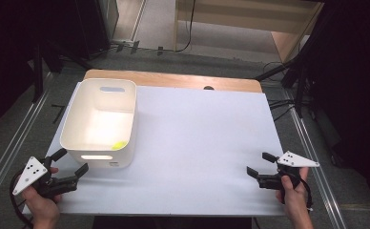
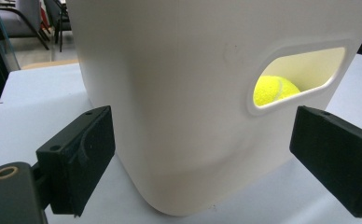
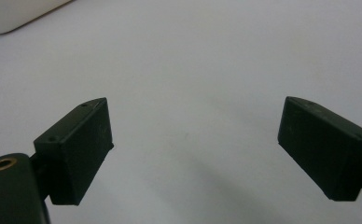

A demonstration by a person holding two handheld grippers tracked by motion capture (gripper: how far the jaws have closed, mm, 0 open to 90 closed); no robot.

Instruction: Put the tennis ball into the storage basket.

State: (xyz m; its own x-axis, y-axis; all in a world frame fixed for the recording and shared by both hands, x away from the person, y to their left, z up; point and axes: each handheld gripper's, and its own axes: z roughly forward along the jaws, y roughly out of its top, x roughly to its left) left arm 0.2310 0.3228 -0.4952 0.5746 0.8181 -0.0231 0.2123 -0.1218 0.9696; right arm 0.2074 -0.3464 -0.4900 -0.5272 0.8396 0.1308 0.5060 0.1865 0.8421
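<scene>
A white plastic bin (image 1: 99, 121) stands on the left part of the white table top (image 1: 202, 143). A yellow tennis ball (image 1: 119, 145) lies inside it at the near right corner, and it shows through the bin's handle slot as a yellow ball (image 2: 274, 89). My left gripper (image 1: 71, 161) is held open just in front of the bin's near left corner; the bin wall (image 2: 184, 93) sits close between its jaws without touching. My right gripper (image 1: 259, 163) is open near the table's front right, over bare table with nothing between its jaws (image 3: 195, 140).
The wooden table edge (image 1: 173, 78) runs along the back behind the bin. Cables (image 1: 278, 102) lie on the grey floor at the right, and metal rails (image 1: 11, 138) run along the floor on both sides. A corner of the bin (image 3: 16, 14) shows at upper left in the right gripper view.
</scene>
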